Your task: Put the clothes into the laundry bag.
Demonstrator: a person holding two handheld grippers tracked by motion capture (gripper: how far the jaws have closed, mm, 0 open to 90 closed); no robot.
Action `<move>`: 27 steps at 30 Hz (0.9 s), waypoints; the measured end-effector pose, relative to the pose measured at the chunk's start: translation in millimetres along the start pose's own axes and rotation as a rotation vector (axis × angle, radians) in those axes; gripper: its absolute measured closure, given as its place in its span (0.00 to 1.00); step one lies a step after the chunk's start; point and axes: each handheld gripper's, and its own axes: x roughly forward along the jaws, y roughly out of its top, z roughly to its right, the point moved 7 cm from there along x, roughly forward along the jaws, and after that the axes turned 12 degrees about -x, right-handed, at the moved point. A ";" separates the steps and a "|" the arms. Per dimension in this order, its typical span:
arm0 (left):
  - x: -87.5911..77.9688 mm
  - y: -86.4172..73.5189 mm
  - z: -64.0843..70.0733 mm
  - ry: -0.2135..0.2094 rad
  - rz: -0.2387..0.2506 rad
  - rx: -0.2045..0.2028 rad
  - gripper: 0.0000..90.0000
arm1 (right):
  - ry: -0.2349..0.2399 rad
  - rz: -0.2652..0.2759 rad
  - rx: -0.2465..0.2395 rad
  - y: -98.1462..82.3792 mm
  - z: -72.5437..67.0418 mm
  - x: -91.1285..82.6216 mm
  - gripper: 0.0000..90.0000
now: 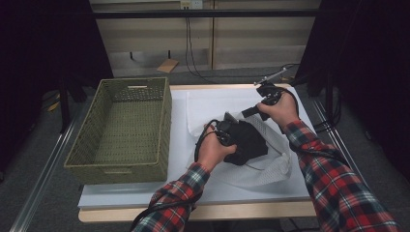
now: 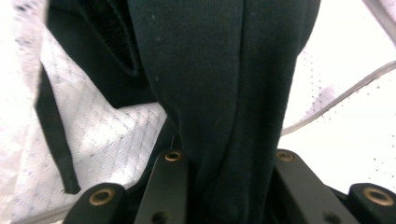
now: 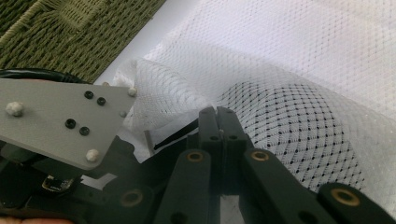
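A black garment point(image 1: 250, 143) lies half inside a white mesh bag point(image 1: 212, 104) at the middle of the table. My left gripper point(image 1: 240, 132) is shut on a thick fold of the black garment point(image 2: 224, 70), which fills the gap between the jaws point(image 2: 229, 161). A thin black strap point(image 2: 53, 135) hangs over the mesh bag point(image 2: 116, 135) beside it. My right gripper point(image 1: 245, 112) is just behind, with its jaws pressed together point(image 3: 217, 112) on a raised edge of the mesh bag point(image 3: 303, 56). Dark cloth point(image 3: 289, 126) shows through the mesh there.
A woven olive basket point(image 1: 116, 170) stands empty on the table's left side, close to the bag; its wall point(image 3: 70, 32) is seen in the right gripper view. The left gripper's grey plate point(image 3: 60, 121) sits beside the right jaws. A white sheet point(image 1: 203, 191) covers the tabletop.
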 end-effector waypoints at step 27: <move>-5.1 14.9 1.0 0.008 0.069 -0.008 0.86 | -0.001 0.000 0.014 -4.3 -2.3 -2.6 1.00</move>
